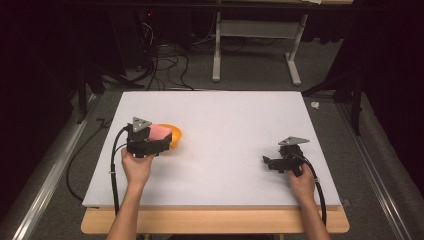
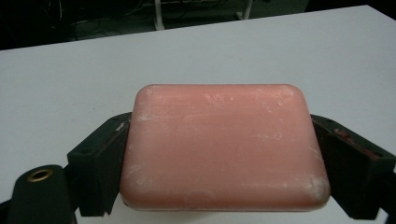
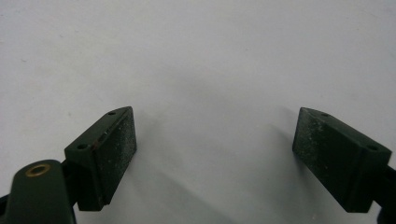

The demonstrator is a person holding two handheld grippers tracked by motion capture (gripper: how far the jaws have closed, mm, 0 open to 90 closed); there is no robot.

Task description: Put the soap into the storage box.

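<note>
Dark floor with cables and a grey frame lies beyond the white bench (image 1: 225, 120) in the high view; there the left gripper (image 1: 150, 142) covers most of a pink soap bar (image 1: 160, 131) and part of an orange dish (image 1: 175, 136) behind it, while the right gripper (image 1: 280, 162) sits well apart near the front edge. Seen from the left gripper view, the jaws clamp the soap bar (image 2: 224, 147) by its two ends, bare bench beyond. Looking along the right gripper (image 3: 215, 158), its jaws stand wide apart over bare bench.

left gripper (image 1: 161, 138): fingers clamped | right gripper (image 1: 267, 162): fingers spread apart
</note>
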